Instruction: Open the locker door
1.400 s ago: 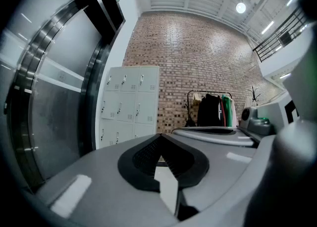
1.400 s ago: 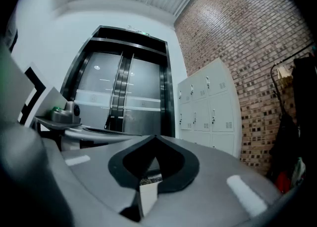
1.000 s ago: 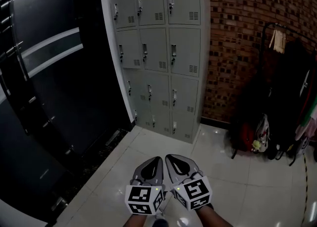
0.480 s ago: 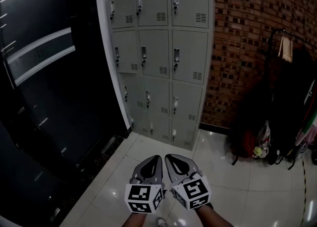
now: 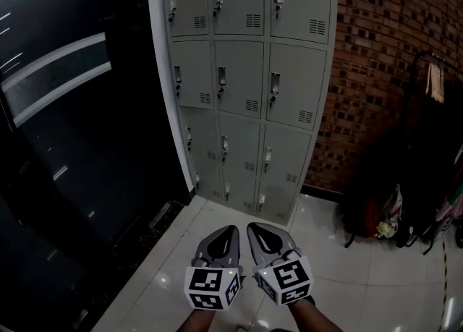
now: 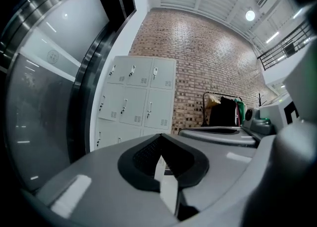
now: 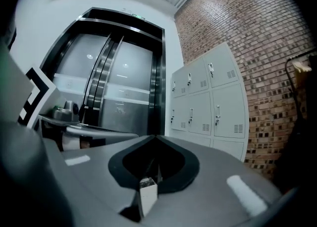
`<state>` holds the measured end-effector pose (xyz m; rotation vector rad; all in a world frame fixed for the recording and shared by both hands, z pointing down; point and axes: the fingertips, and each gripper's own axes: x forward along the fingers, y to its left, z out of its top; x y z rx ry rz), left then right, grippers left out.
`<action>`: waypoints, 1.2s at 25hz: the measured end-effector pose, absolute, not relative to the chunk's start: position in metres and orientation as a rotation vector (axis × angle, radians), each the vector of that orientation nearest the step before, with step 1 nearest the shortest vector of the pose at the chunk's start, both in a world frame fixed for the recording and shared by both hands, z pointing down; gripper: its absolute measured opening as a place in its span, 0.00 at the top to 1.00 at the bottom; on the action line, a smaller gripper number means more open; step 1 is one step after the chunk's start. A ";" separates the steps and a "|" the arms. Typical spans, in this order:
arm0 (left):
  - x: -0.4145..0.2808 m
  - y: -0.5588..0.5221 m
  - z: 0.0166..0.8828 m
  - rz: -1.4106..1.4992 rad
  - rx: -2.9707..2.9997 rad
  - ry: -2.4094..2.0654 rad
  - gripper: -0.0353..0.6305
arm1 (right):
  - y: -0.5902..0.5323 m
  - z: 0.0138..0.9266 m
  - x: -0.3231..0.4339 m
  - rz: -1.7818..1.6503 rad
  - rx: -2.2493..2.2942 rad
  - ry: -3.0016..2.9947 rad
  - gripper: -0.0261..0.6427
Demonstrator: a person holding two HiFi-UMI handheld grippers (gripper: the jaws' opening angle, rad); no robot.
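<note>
A grey block of lockers stands against the brick wall ahead, all its doors closed, each with a small metal handle. One handle sits on the right column's second door. My left gripper and right gripper are held side by side low over the floor, well short of the lockers. Both are shut with nothing between the jaws. In the left gripper view the lockers show beyond the closed tips of the left gripper. The right gripper view has the lockers to the right of the right gripper.
A dark curved glass wall runs along the left. A brick wall is behind and right of the lockers. A rack with dark coats and bags stands at the right. The floor is glossy pale tile.
The lockers now look larger and sit further right and lower in the head view, so I have come closer. Both grippers keep their shut pose side by side.
</note>
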<state>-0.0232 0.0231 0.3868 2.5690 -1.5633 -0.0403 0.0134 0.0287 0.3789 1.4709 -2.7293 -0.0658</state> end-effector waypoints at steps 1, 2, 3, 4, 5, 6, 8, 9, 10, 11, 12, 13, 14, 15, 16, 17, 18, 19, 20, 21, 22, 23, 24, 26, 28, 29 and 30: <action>-0.026 0.018 0.388 -0.038 2.567 -1.564 0.94 | 0.024 0.379 0.011 -0.066 1.470 -2.729 0.96; -0.028 0.013 0.388 -0.037 2.566 -1.566 0.94 | 0.019 0.379 0.009 -0.066 1.468 -2.730 0.96; -0.030 0.008 0.389 -0.036 2.565 -1.567 0.94 | 0.014 0.380 0.007 -0.065 1.467 -2.731 0.96; -0.031 0.002 0.389 -0.037 2.564 -1.568 0.94 | 0.008 0.380 0.006 -0.065 1.467 -2.732 0.96; -0.032 -0.004 0.389 -0.037 2.565 -1.568 0.94 | 0.002 0.381 0.005 -0.065 1.466 -2.732 0.96; -0.033 -0.010 0.390 -0.036 2.565 -1.568 0.94 | -0.004 0.381 0.005 -0.067 1.467 -2.734 0.96; -0.034 -0.025 0.391 -0.032 2.567 -1.571 0.94 | -0.018 0.382 0.003 -0.071 1.464 -2.739 0.96; -0.035 -0.032 0.392 -0.030 2.566 -1.575 0.94 | -0.026 0.382 0.002 -0.072 1.461 -2.742 0.96; -0.035 -0.040 0.392 -0.028 2.564 -1.580 0.94 | -0.034 0.383 0.002 -0.072 1.456 -2.746 0.96; -0.035 -0.048 0.392 -0.028 2.562 -1.586 0.94 | -0.042 0.383 0.002 -0.073 1.449 -2.750 0.96; -0.035 -0.057 0.393 -0.028 2.560 -1.593 0.94 | -0.051 0.383 0.001 -0.074 1.442 -2.755 0.96; -0.035 -0.066 0.393 -0.028 2.559 -1.600 0.94 | -0.061 0.384 0.002 -0.077 1.434 -2.760 0.96; -0.034 -0.076 0.393 -0.028 2.559 -1.608 0.94 | -0.071 0.384 0.002 -0.081 1.426 -2.766 0.96; -0.034 -0.086 0.394 -0.026 2.557 -1.614 0.94 | -0.083 0.384 0.002 -0.085 1.419 -2.772 0.96; -0.033 -0.098 0.394 -0.022 2.555 -1.620 0.94 | -0.094 0.383 0.002 -0.088 1.412 -2.780 0.96; -0.033 -0.109 0.394 -0.019 2.551 -1.628 0.94 | -0.106 0.381 0.002 -0.090 1.406 -2.789 0.96; -0.033 -0.121 0.393 -0.017 2.545 -1.637 0.94 | -0.118 0.379 0.003 -0.090 1.400 -2.798 0.96; -0.032 -0.134 0.392 -0.016 2.538 -1.647 0.94 | -0.130 0.377 0.003 -0.089 1.392 -2.806 0.96; -0.031 -0.146 0.390 -0.016 2.532 -1.657 0.94 | -0.142 0.376 0.005 -0.087 1.383 -2.812 0.96; -0.029 -0.158 0.388 -0.015 2.527 -1.665 0.94 | -0.154 0.374 0.006 -0.086 1.373 -2.816 0.96; -0.026 -0.170 0.386 -0.013 2.524 -1.672 0.94 | -0.166 0.372 0.008 -0.085 1.363 -2.821 0.96; -0.024 -0.182 0.384 -0.010 2.521 -1.678 0.94 | -0.178 0.370 0.009 -0.085 1.353 -2.826 0.96; -0.021 -0.194 0.383 -0.006 2.518 -1.681 0.94 | -0.189 0.369 0.011 -0.084 1.344 -2.831 0.96; -0.015 -0.217 0.382 0.002 2.514 -1.684 0.94 | -0.210 0.367 0.015 -0.082 1.331 -2.839 0.96; -0.009 -0.237 0.381 0.005 2.512 -1.689 0.94 | -0.230 0.366 0.019 -0.079 1.321 -2.846 0.96; -0.006 -0.246 0.381 0.006 2.511 -1.694 0.94 | -0.239 0.366 0.022 -0.079 1.314 -2.850 0.96; -0.004 -0.255 0.380 0.007 2.510 -1.702 0.94 | -0.247 0.365 0.024 -0.079 1.305 -2.855 0.96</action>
